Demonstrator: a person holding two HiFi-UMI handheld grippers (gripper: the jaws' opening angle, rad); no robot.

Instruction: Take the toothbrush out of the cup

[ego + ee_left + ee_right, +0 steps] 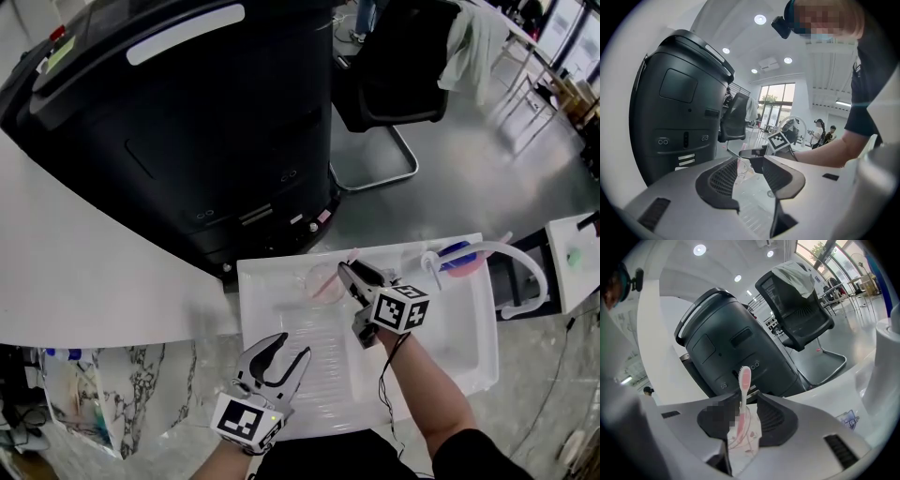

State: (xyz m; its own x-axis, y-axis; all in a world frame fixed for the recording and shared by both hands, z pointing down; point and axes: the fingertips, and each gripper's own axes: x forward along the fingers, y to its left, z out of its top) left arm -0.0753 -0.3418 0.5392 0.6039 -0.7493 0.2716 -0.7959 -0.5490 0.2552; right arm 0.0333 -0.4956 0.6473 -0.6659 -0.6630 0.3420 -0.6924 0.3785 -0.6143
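Toothbrush (pixel 743 380) – pink, upright in the clear cup (pixel 746 439), right between the right gripper (pixel 351 275) jaws, which stand fairly wide and don't press on it. Left gripper (pixel 291 347) – jaws wide, nothing in them, cup ahead of it, over the white tray (pixel 251 281).

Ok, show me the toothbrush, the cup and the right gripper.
toothbrush (pixel 745 375), right gripper view, on its pink head.
cup (pixel 751 441), right gripper view, on its clear flower-printed wall.
right gripper (pixel 351 269), head view, midway between its fingertips.
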